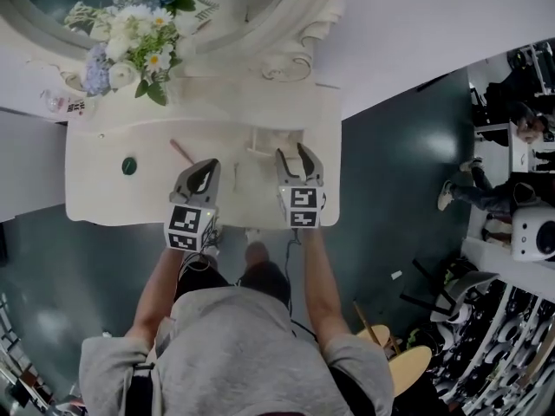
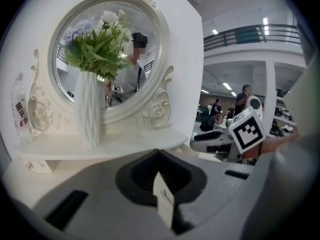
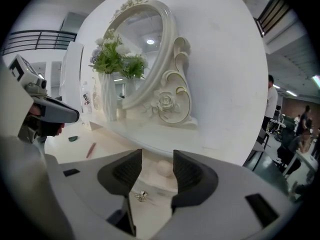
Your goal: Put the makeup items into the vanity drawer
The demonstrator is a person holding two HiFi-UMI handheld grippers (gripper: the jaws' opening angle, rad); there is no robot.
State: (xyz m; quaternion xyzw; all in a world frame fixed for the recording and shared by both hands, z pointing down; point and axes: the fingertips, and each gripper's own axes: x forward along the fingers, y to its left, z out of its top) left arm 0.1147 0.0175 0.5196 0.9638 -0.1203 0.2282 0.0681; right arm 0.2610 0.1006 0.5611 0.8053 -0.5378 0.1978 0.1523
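Hovering over vanity (image 1: 104,189): left gripper (image 1: 210,165) jaws together, right gripper (image 1: 292,152) jaws apart; bottle (image 2: 20,111) label red, unreadable.

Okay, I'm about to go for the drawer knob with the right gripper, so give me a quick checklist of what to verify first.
1. Right gripper jaws apart: ok.
2. Knob lined up in the gap between those jaws, not yet gripped: ok.
3. Left gripper jaws together, nothing clearly held: ok.
4. Drawer open enough to take items: cannot tell.
5. Makeup stowed: not ok. The pink pencil and the green item lie on the tabletop.
6. Small metal piece below the right jaws, out of the way: cannot tell.
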